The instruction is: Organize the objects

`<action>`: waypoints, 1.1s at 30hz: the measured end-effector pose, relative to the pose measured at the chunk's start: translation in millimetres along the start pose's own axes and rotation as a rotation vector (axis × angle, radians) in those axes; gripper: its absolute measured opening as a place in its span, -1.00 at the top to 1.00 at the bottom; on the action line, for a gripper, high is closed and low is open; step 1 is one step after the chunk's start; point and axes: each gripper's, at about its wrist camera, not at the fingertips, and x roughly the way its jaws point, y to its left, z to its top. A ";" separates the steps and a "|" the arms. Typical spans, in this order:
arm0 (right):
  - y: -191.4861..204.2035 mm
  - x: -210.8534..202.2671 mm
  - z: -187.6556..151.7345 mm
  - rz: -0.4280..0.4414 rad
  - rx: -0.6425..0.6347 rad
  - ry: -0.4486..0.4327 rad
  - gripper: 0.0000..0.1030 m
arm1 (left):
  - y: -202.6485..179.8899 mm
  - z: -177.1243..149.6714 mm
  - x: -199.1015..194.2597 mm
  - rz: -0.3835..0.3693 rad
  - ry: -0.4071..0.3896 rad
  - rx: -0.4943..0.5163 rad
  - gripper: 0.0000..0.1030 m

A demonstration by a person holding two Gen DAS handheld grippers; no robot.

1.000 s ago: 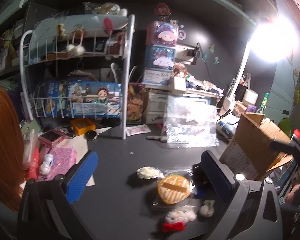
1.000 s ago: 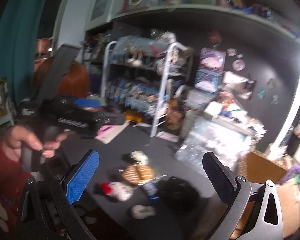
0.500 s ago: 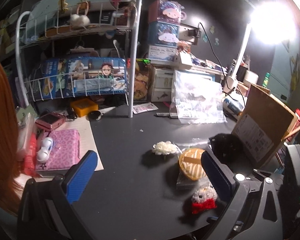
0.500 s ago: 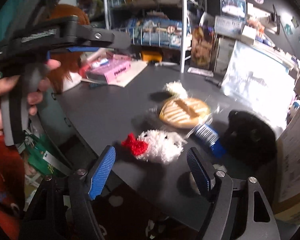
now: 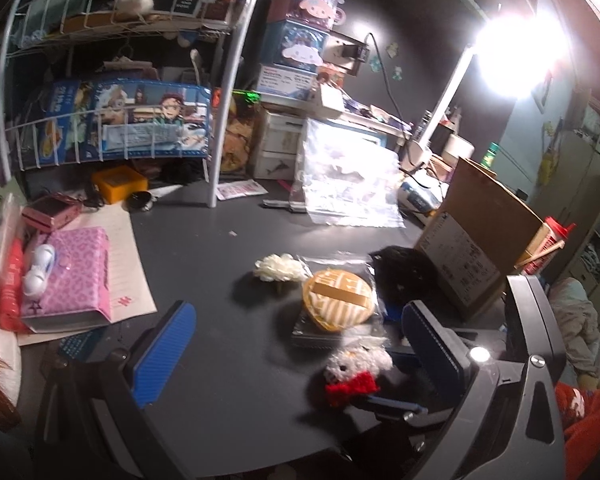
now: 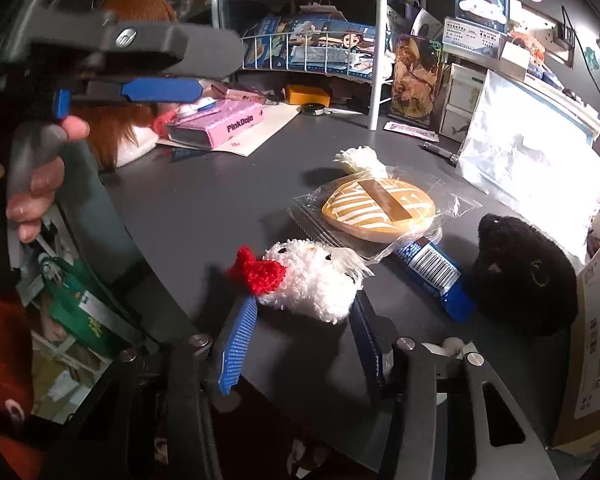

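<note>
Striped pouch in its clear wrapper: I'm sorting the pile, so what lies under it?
A blue barcoded packet pokes out from beneath the striped pouch. Its far end is covered.

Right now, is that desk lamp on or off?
On. The desk lamp glares bright white at the upper right, lighting the plastic bag below it.

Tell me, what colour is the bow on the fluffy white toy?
The bow is red, on the fluffy white toy. It shows best in the right wrist view.
</note>
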 end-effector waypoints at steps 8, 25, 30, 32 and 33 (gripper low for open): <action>2.6 0.9 1.2 -0.018 -0.002 -0.028 -0.44 | 2.0 -7.4 1.6 -0.004 0.036 -0.006 -0.99; 9.0 -24.0 -2.1 0.136 0.039 -0.041 0.07 | -19.4 -3.4 2.8 -0.167 0.156 0.038 -0.98; 12.7 -44.1 17.5 0.167 -0.006 -0.100 0.07 | -24.0 4.1 -7.7 -0.209 0.164 0.027 -0.74; 9.7 -57.6 30.8 0.157 -0.041 -0.142 0.08 | -31.0 12.5 -14.3 -0.229 0.153 0.039 -0.66; 7.3 -63.0 36.4 0.147 -0.052 -0.157 0.08 | -37.2 18.2 -17.7 -0.234 0.146 0.057 -0.60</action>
